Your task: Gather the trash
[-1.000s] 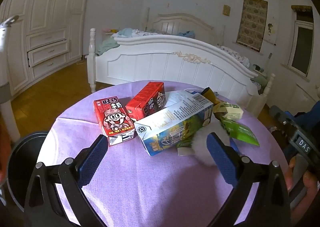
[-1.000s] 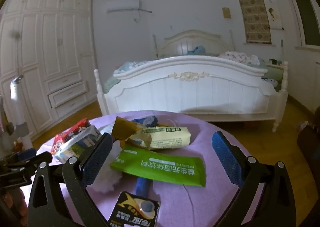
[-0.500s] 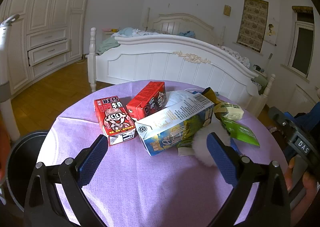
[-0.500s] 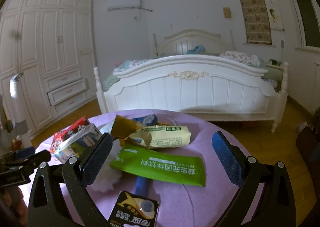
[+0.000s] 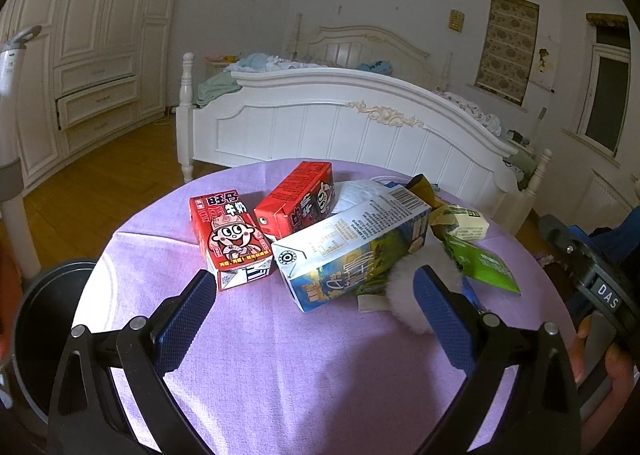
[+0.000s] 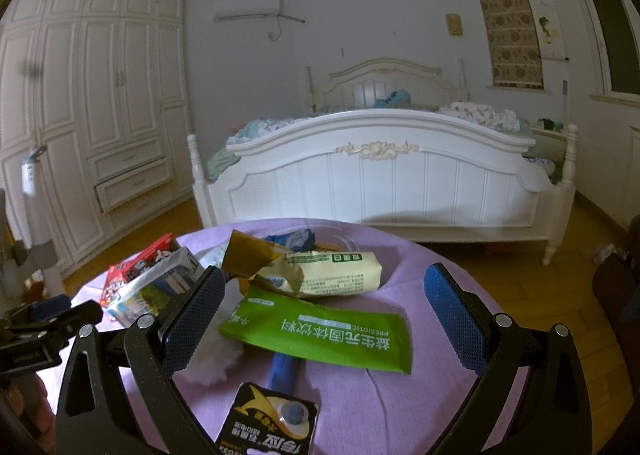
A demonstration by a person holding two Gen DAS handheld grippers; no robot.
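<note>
1. Both hand-held grippers, left [image 5: 314, 307] and right [image 6: 324, 311], hover spread and empty above the desk [image 5: 280, 367].
2. Trash lies piled there: light, crushable milk carton [image 5: 352, 251], best pinched across its sides; the green packet [image 6: 320, 331] is limp, slippery.

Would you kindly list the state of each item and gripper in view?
Left gripper: open, empty.
Right gripper: open, empty.
Cartoon carton: lying flat.
Second red carton: on its side.
Blue carton: on its side.
Green sachet: flat, upside-down print.
Cream wrapper: torn open.
Bin: open-topped.
</note>
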